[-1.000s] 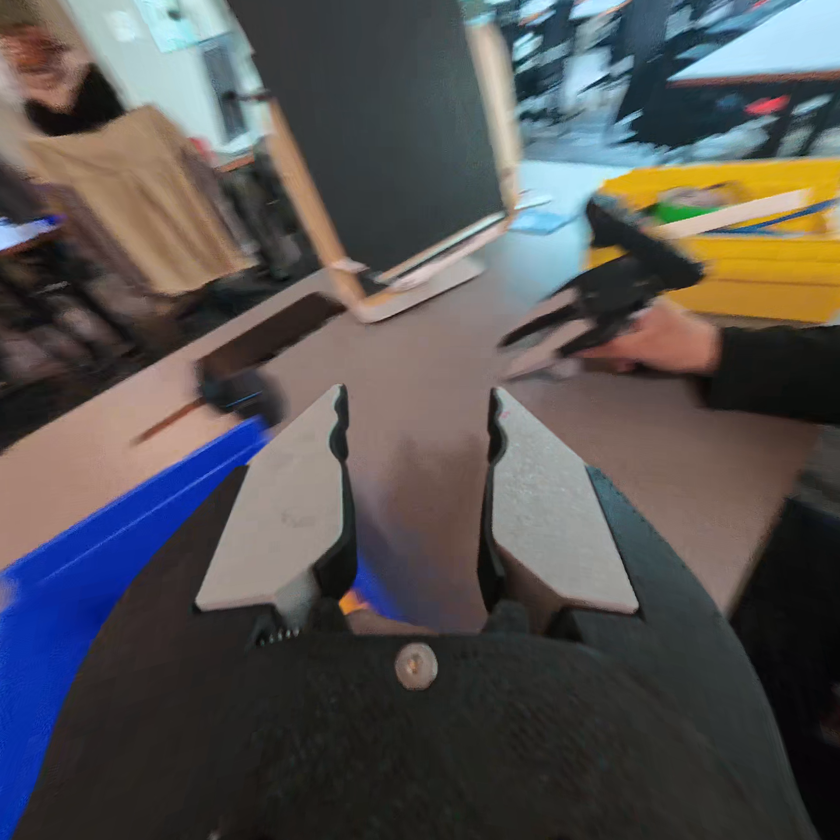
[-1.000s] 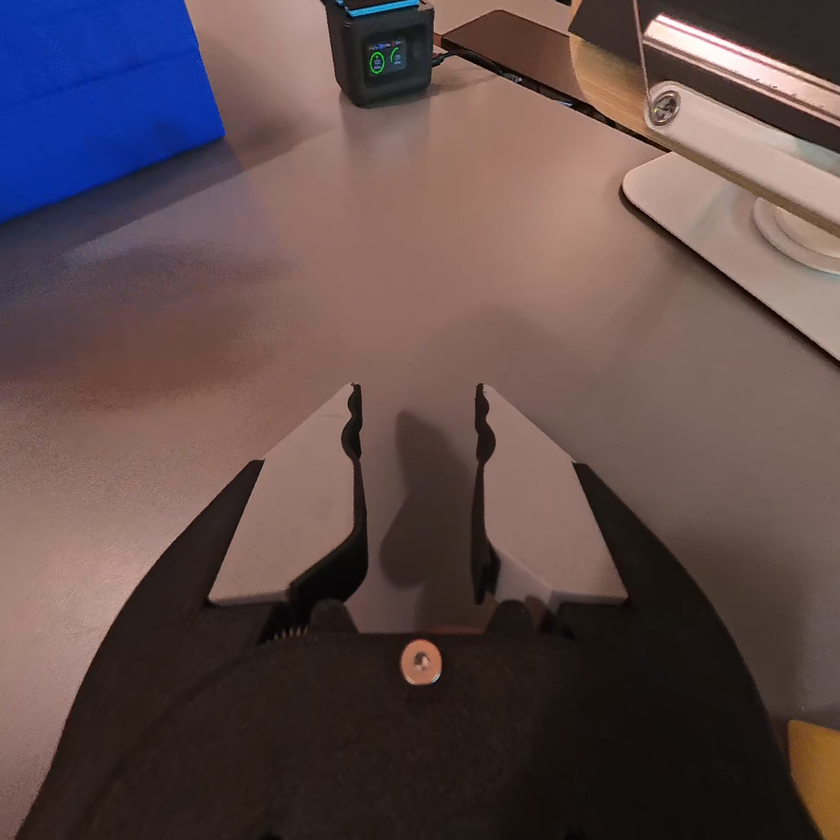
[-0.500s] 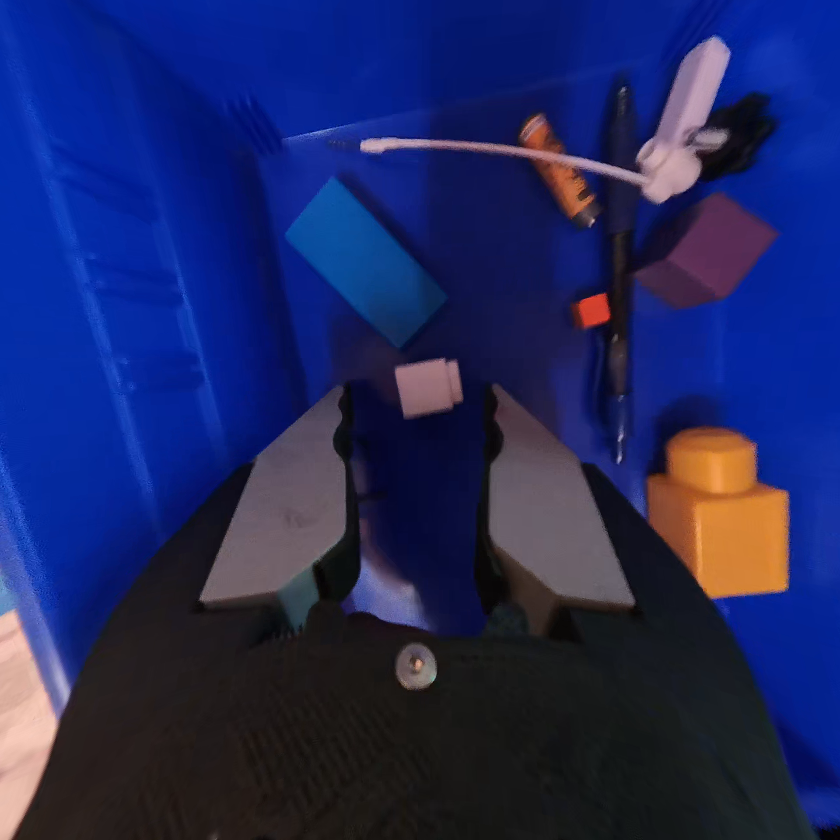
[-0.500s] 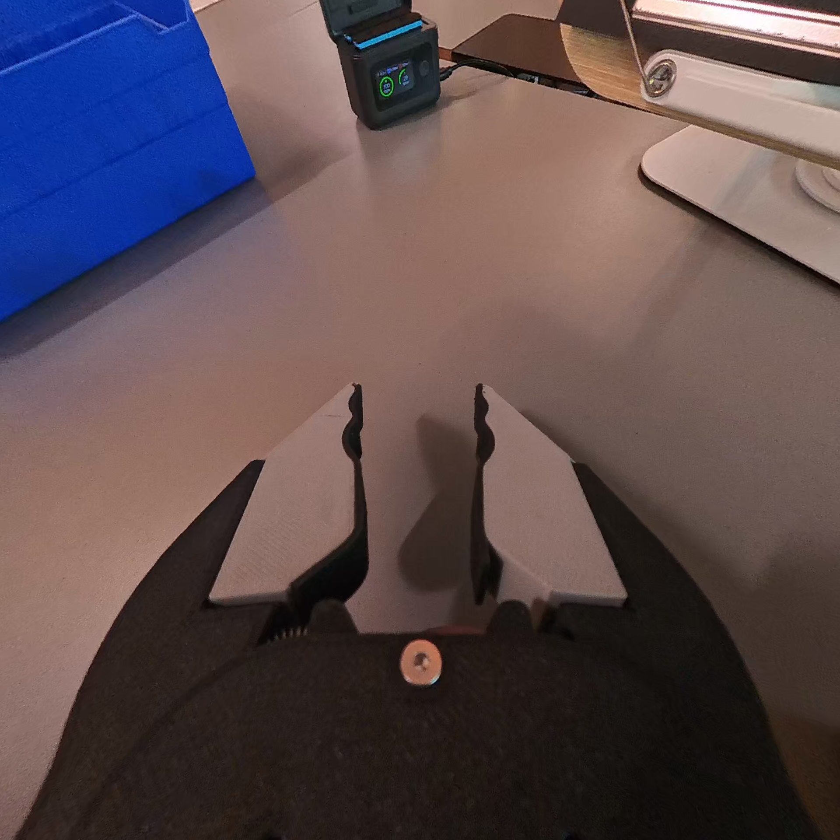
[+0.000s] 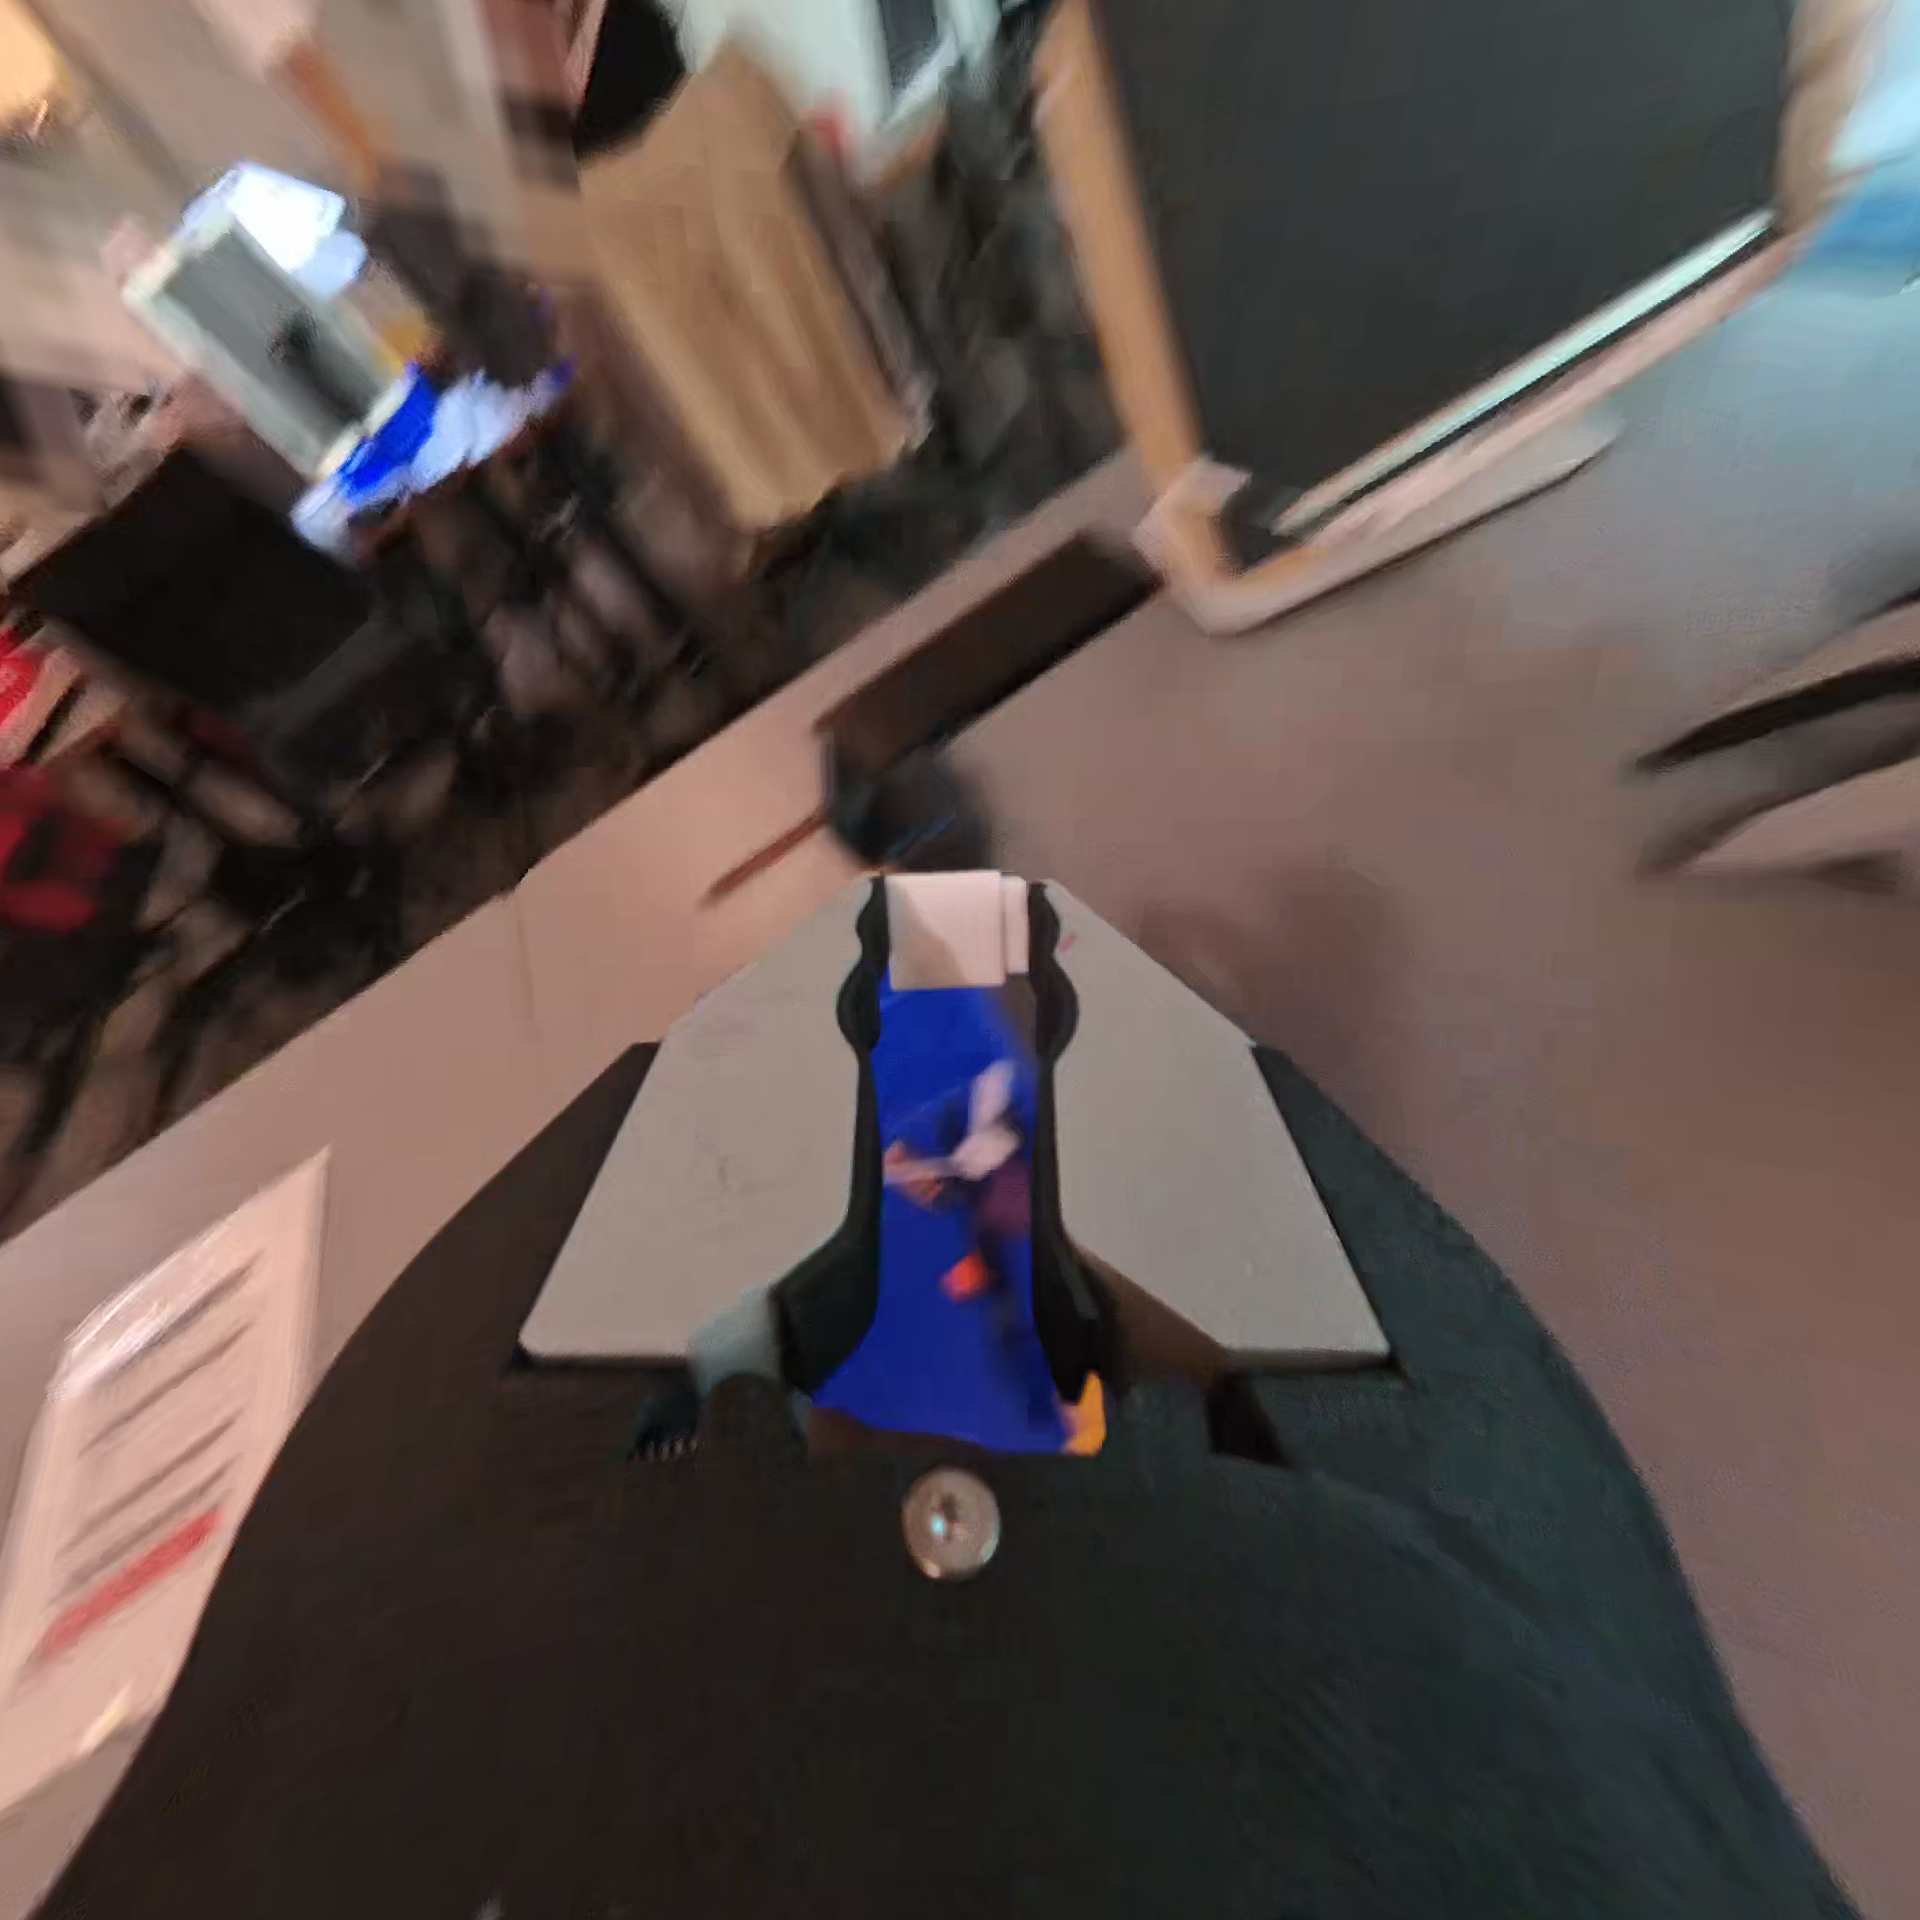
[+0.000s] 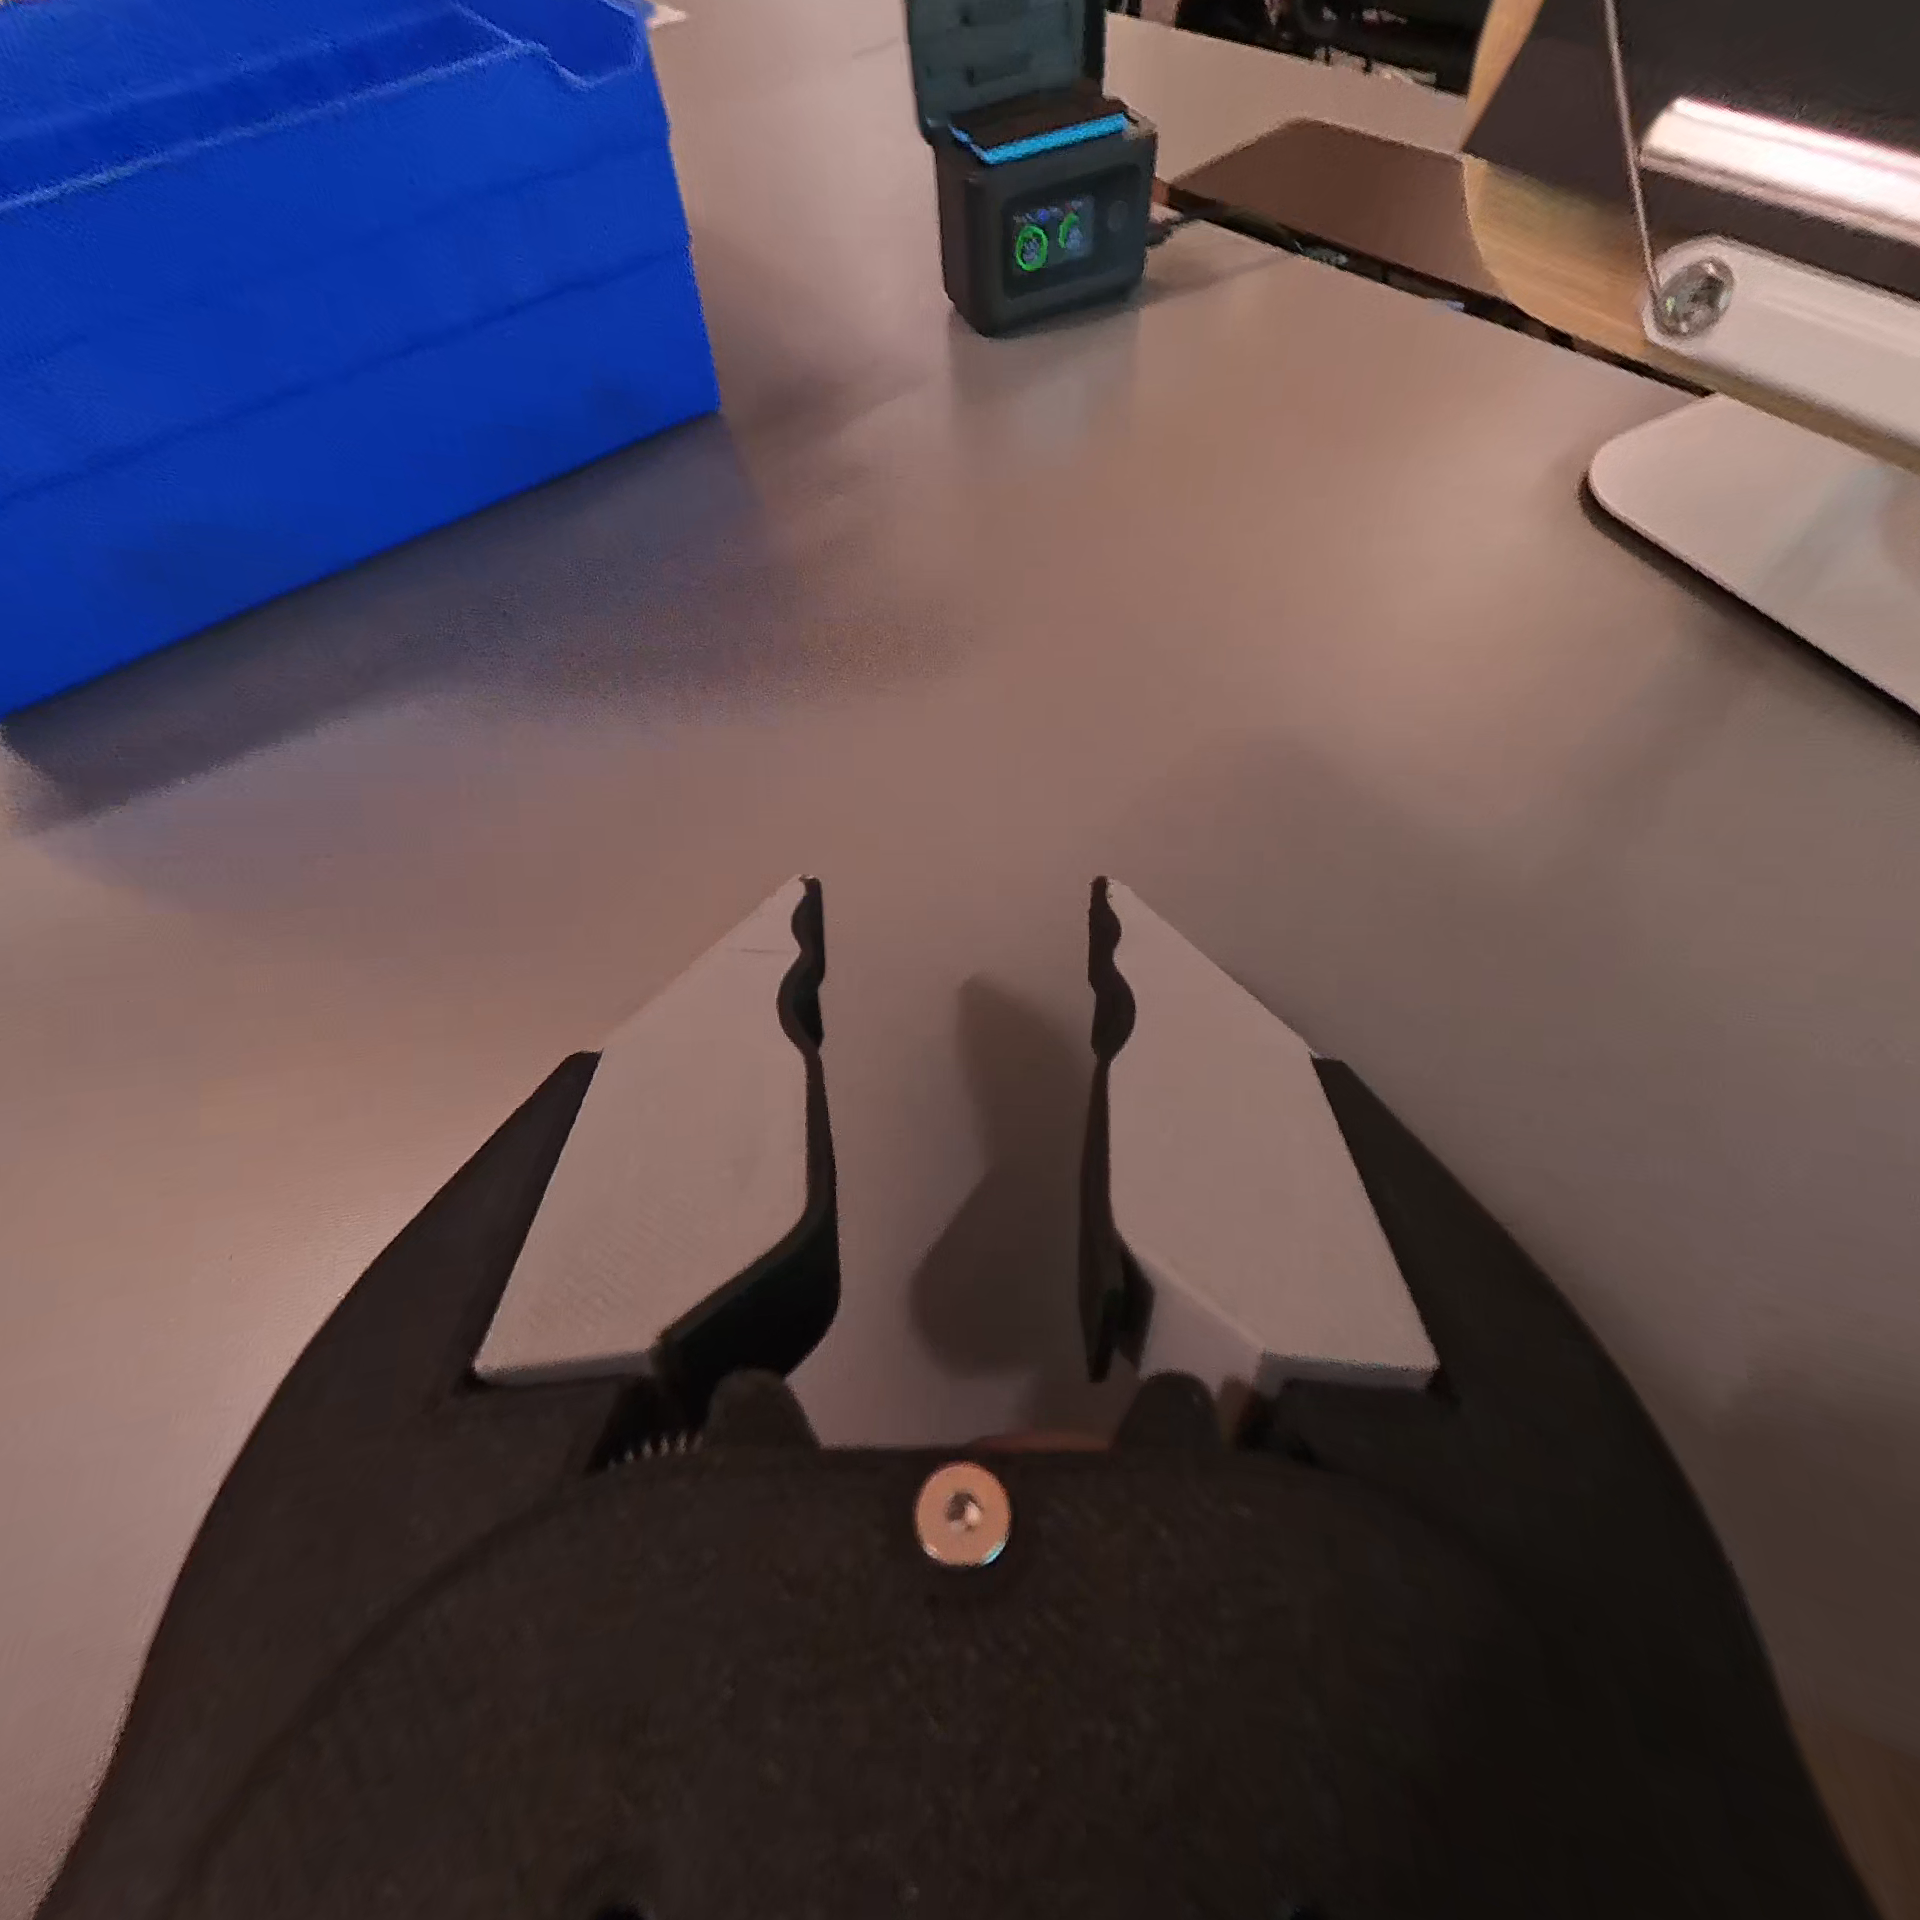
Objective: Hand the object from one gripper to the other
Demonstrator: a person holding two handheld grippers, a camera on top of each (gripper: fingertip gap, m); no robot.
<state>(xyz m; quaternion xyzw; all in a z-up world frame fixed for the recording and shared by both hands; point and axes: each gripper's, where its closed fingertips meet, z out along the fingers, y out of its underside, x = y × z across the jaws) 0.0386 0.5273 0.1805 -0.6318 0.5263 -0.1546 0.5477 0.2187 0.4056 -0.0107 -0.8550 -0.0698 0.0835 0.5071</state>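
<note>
My left gripper (image 5: 956,916) is shut on a small white block (image 5: 948,928), pinched at the fingertips and held in the air. Below it, through the gap between the fingers, shows the blue bin (image 5: 935,1340) with several small items, blurred. My right gripper (image 6: 956,894) is open and empty, low over the grey table (image 6: 1039,675), with its shadow under it. In the left wrist view the right gripper's fingers (image 5: 1787,769) show blurred at the right edge. The blue bin (image 6: 312,312) stands at the left in the right wrist view.
A small black device with a lit screen (image 6: 1044,208) stands at the far side of the table. A monitor's silver base (image 6: 1766,540) is at the right, with a dark flat slab (image 6: 1340,197) behind. A printed sheet (image 5: 135,1403) lies at the left. There is about 30 cm between the tips of the two grippers. To reach the monitor's silver base (image 6: 1766,540) in a straight line is about 25 cm for my right fingers, about 45 cm for my left.
My left gripper, open over the white block inside the blue bin, has shut on it and lifted it out above the bin. My right gripper stays open and has shifted slightly.
</note>
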